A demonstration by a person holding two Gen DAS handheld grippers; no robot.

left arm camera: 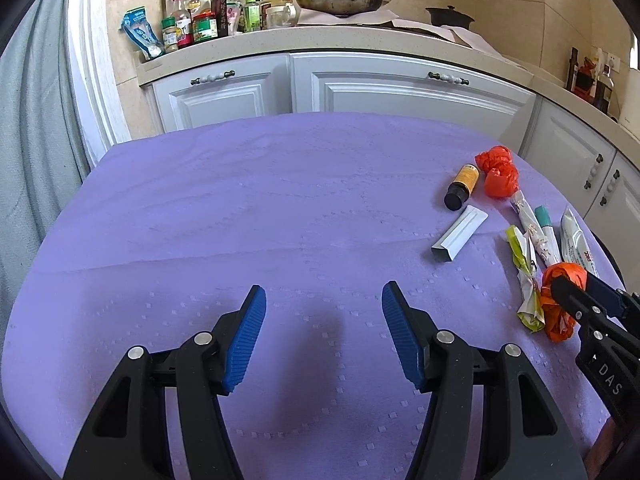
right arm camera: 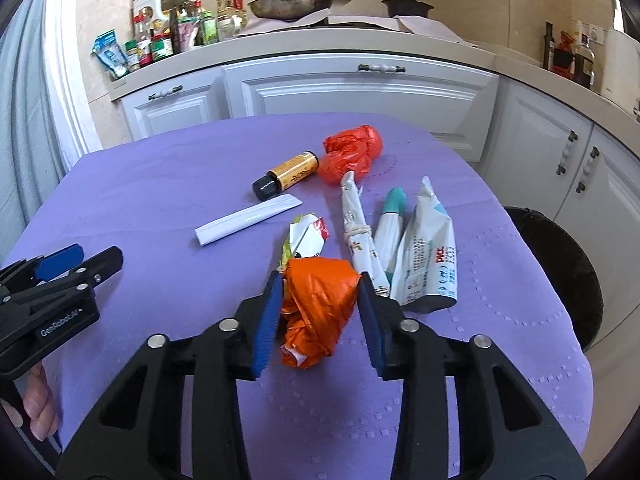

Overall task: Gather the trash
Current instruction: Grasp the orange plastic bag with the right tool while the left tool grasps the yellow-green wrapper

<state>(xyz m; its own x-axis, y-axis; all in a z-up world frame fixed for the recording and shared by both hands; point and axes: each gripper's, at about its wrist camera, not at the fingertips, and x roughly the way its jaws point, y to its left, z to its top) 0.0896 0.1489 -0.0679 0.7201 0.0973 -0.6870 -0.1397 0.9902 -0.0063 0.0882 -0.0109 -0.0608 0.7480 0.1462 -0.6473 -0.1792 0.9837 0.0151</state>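
Orange crumpled bag (right arm camera: pixel 320 300), lower centre of frame, is clamped by right gripper (right arm camera: pixel 320 312) jaws; left gripper (left arm camera: pixel 324 336) jaws are held apart (nothing between) over purple tabletop (left arm camera: pixel 240 208)

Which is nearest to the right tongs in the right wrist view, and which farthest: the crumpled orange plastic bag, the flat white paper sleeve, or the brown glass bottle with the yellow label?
1. Crumpled orange plastic bag: between the right tongs.
2. Flat white paper sleeve: mid-table, left.
3. Brown glass bottle with the yellow label: farther back.
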